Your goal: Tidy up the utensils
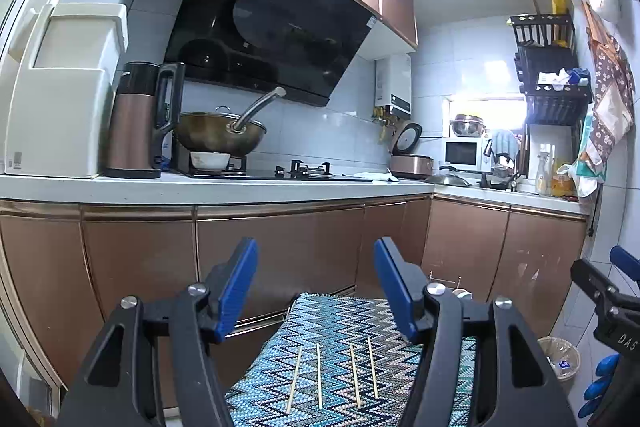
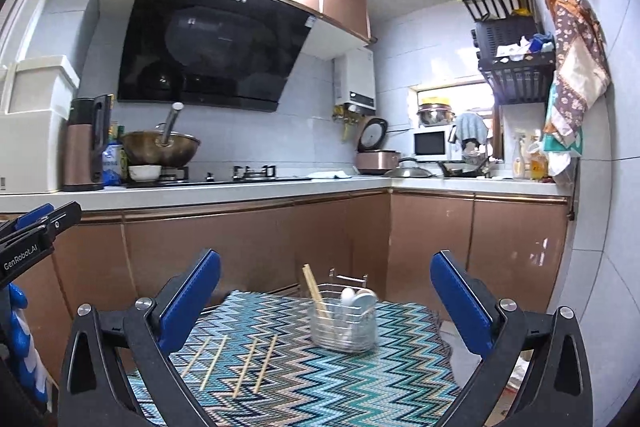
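With both claws spread wide and empty, the left claw (image 1: 316, 291) best pinched one loose chopstick (image 1: 319, 375) mid-shaft before the wire caddy (image 2: 344, 323).

Hidden behind the right finger of the left gripper (image 1: 316, 291) in the left wrist view: nearly all of the wire utensil holder (image 1: 445, 281), only its top wire and a pale tip showing. Cut off by the bottom edge in the same view: near end of the zigzag cloth (image 1: 332, 323) on the desk. Covered by a black gripper arm in the right wrist view: near ends of the leftmost of the four loose chopsticks (image 2: 230, 363). Too small and crowded to tell apart: white-handled pieces inside the holder (image 2: 345, 323). Blown out by glare: window ledge (image 2: 456, 95) behind the microwave. Cropped at the left edge: blue-gloved hand (image 2: 24, 343).
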The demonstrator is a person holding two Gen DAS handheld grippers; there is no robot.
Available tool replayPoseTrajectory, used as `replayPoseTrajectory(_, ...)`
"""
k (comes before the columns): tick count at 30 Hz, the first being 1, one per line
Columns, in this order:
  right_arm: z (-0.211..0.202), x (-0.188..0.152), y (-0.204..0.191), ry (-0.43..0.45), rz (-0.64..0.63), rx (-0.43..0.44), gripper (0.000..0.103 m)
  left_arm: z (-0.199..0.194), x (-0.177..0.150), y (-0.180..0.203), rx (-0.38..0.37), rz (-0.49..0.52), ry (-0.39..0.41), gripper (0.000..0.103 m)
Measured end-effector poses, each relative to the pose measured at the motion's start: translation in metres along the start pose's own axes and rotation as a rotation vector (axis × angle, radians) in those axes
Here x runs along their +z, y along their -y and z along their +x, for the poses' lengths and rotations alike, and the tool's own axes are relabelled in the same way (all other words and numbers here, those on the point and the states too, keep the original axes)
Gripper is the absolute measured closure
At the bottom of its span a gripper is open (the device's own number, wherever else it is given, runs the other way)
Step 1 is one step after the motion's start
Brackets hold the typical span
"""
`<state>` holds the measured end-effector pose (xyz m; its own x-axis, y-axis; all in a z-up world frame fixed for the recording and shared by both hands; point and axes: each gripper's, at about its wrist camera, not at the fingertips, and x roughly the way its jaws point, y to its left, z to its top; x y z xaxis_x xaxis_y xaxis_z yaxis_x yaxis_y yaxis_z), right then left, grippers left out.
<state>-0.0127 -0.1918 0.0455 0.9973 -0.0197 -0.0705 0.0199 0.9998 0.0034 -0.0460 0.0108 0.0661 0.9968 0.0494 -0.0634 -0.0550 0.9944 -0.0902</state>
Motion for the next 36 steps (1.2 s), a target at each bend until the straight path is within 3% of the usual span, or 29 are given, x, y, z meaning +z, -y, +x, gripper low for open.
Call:
replayPoseTrajectory(16, 0.015, -0.008, 0.006, -0.054, 0.001, -0.011, 0.000, 0.019, -0.009, 0.018, -0.002, 0.036, -0.049, 0.044)
replayPoseTrajectory(36, 0.093, -0.044, 0.038, -0.233, 0.058, 0.016, 0.000, 0.109, -0.043, 0.041, 0.010, 0.088, -0.222, 0.044)
